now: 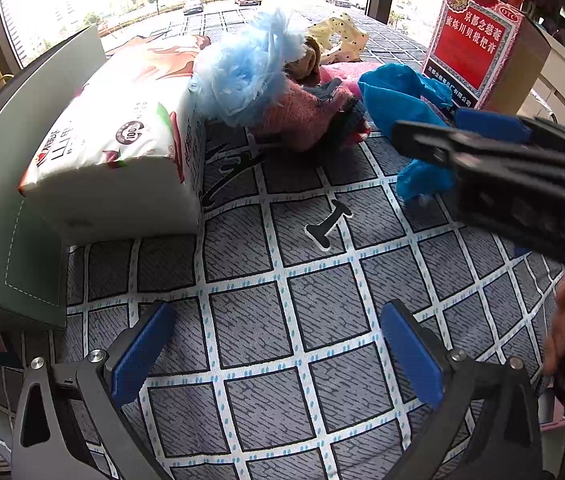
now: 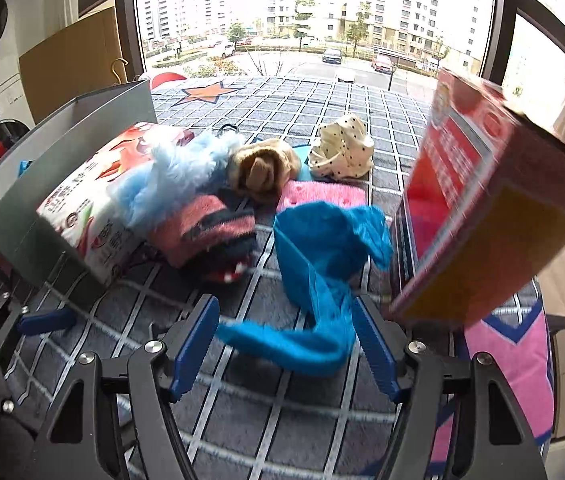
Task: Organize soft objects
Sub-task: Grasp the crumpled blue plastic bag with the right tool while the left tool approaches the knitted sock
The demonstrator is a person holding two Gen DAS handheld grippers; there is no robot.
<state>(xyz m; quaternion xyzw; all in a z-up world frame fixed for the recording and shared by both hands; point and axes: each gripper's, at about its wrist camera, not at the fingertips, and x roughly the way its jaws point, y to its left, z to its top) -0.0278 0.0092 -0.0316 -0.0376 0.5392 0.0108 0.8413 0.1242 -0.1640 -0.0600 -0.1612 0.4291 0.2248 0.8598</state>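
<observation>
Right gripper (image 2: 286, 344): fingers partly apart, blue plastic bag (image 2: 322, 248) draped between them; pads not pressing it, though motion blur hides any contact on the right pad. Left gripper (image 1: 276, 354): fingers wide apart, empty, hovering over the grid-patterned cloth (image 1: 282, 280).

The bag lies on the cloth just beside the red box (image 2: 482, 208). Behind it, a pile: pink striped socks (image 2: 210, 232), light-blue fluffy item (image 2: 170, 176), tan sock (image 2: 262, 168), polka-dot cloth (image 2: 342, 152). Tissue pack (image 2: 94, 200) sits in the grey bin (image 2: 82, 120), left.
</observation>
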